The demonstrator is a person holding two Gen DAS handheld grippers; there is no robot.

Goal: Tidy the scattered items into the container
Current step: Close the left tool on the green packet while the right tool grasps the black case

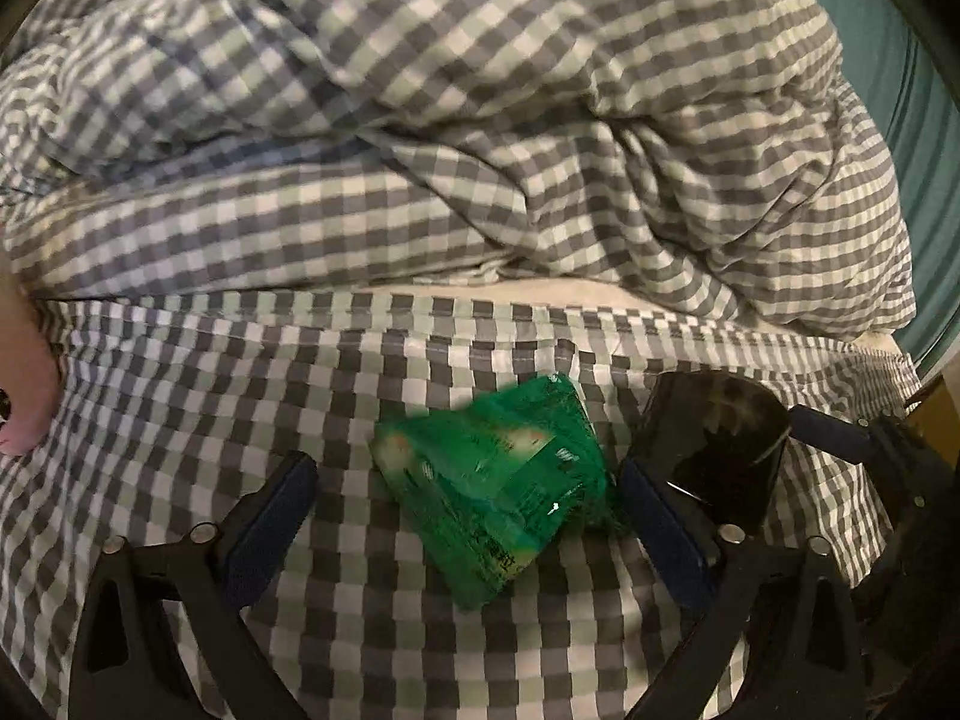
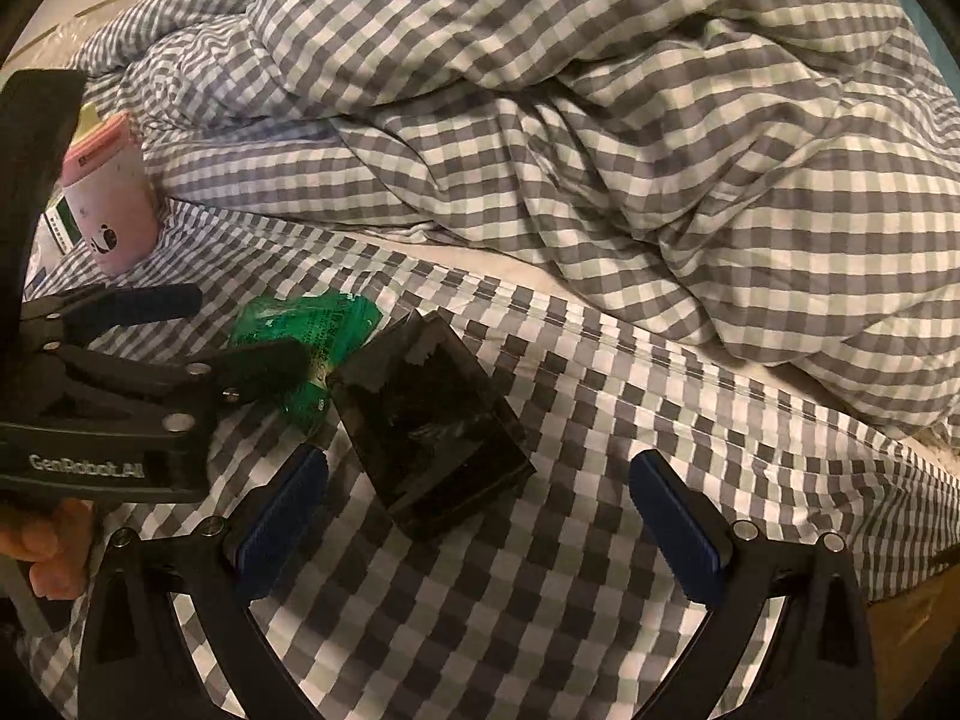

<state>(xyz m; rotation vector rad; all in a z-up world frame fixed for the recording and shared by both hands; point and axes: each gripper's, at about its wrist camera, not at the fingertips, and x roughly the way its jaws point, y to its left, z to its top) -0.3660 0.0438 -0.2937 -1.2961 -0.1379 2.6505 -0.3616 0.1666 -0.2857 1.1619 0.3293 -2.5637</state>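
Observation:
A crumpled green plastic packet (image 1: 498, 480) lies on the checked bed sheet (image 1: 180, 396). My left gripper (image 1: 468, 516) stands open around it. Its right finger is close beside the packet's edge and its left finger is well clear. Just right of the packet sits a dark glossy box (image 1: 714, 450). In the right wrist view the same box (image 2: 432, 420) lies ahead of my right gripper (image 2: 480, 516), which is open and apart from it. The box is nearer the left finger. My left gripper (image 2: 246, 327) straddles the green packet (image 2: 324, 324) at the left.
A bunched checked duvet (image 2: 660, 120) fills the back of the bed. A pink cup (image 2: 111, 204) stands at the far left with a green-and-white pack (image 2: 60, 228) behind it. A hand (image 2: 54, 552) holds the left gripper. The bed's edge (image 2: 912, 630) runs at the lower right.

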